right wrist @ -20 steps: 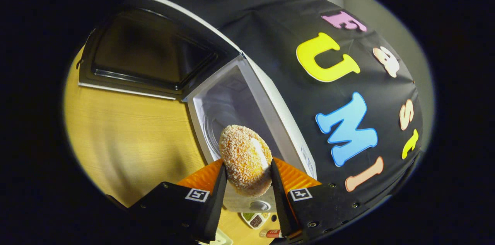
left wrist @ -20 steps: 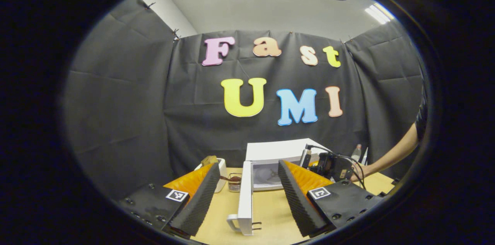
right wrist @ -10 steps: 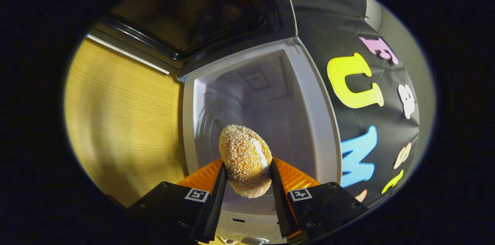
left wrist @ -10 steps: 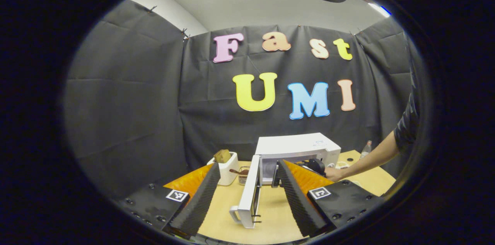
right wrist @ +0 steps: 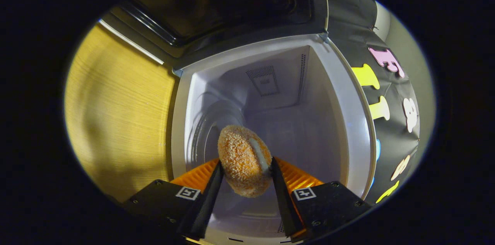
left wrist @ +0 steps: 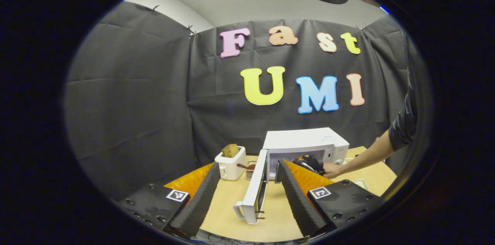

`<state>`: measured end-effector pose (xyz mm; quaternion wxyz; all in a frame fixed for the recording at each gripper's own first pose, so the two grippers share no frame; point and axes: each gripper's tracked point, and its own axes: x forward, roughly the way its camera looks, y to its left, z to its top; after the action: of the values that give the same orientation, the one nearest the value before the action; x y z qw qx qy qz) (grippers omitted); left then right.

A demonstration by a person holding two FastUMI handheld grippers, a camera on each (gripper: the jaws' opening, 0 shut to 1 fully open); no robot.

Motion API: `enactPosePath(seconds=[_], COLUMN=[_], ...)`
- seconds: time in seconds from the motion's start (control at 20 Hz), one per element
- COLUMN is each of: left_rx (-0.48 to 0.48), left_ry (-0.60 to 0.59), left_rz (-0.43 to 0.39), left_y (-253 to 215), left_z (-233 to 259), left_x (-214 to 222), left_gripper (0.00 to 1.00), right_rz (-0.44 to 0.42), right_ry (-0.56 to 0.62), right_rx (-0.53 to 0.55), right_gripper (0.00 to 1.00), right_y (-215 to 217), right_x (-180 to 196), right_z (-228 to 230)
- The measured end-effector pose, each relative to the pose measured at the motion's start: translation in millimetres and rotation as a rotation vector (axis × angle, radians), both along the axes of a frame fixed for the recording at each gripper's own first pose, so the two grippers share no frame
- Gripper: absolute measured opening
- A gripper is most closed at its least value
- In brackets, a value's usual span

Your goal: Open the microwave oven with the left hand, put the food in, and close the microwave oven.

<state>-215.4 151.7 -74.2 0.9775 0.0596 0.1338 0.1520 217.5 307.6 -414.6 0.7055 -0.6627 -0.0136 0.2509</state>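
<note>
Breaded bun going into the open microwave

The bun (right wrist: 244, 160), likely light, soft and crumbly, sits squeezed across its middle between the fingers of the right hand-held gripper (right wrist: 244, 183), at the mouth of the microwave (right wrist: 270, 121); walls ahead leave ample room. Left hand-held gripper (left wrist: 245, 191) is spread wide, holding nothing, the swung-out door (left wrist: 255, 194) just ahead over the surface (left wrist: 278, 218)

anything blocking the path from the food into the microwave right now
Nothing visible does. The microwave door is swung wide open, and in the right gripper view the breaded food, clamped in the right claw, sits at the mouth of the microwave cavity. The cavity floor behind the food looks bare.
</note>
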Motion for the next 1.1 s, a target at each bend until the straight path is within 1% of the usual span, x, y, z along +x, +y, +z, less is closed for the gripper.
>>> enactPosePath(seconds=[0.05,0.1,0.15,0.2,0.25,0.3,0.4,0.45,0.5,0.65,0.7,0.75,0.8,0.9,1.1], left_rx=[-0.003,-0.007,-0.013,-0.02,-0.022,-0.02,-0.013,-0.013,-0.016,-0.037,-0.045,-0.054,-0.063,-0.077,-0.112], left_ry=[0.001,0.005,0.008,0.012,0.016,0.017,0.006,-0.002,-0.01,-0.022,-0.023,-0.024,-0.025,-0.033,-0.041], left_rz=[0.0,-0.001,-0.005,-0.012,-0.021,-0.033,-0.063,-0.08,-0.098,-0.155,-0.177,-0.202,-0.228,-0.276,-0.344], left_y=[0,-1,-1,-2,-3,-4,-8,-10,-13,-21,-25,-29,-35,-45,-56], left_z=[0,-4,-5,-9,-11,-11,-7,-6,-6,-13,-17,-20,-23,-28,-36], left_x=[-1,0,2,2,3,6,15,19,23,34,40,44,48,55,66], left_gripper=[0.99,1.0,0.98,1.0,1.0,0.97,0.97,0.97,0.99,0.99,0.97,0.97,0.99,1.0,1.0], right_rz=[-0.008,-0.014,-0.021,-0.028,-0.034,-0.039,-0.056,-0.067,-0.079,-0.129,-0.15,-0.165,-0.182,-0.221,-0.336], right_ry=[0.009,0.015,0.023,0.037,0.059,0.082,0.118,0.136,0.159,0.215,0.234,0.241,0.243,0.248,0.229], right_rx=[0.005,0.019,0.037,0.053,0.066,0.082,0.12,0.147,0.175,0.274,0.298,0.317,0.337,0.397,0.545], right_gripper=[0.74,0.87,0.92,0.94,0.94,0.94,0.95,0.95,0.95,0.95,0.94,0.94,0.94,0.94,0.95], right_y=[-2,-3,-5,-8,-11,-14,-24,-29,-35,-56,-65,-73,-82,-98,-126], right_x=[-1,1,-1,-4,-8,-15,-30,-40,-49,-80,-91,-100,-108,-117,-137], right_z=[-2,-5,-3,1,2,3,11,17,21,39,44,50,58,74,100])
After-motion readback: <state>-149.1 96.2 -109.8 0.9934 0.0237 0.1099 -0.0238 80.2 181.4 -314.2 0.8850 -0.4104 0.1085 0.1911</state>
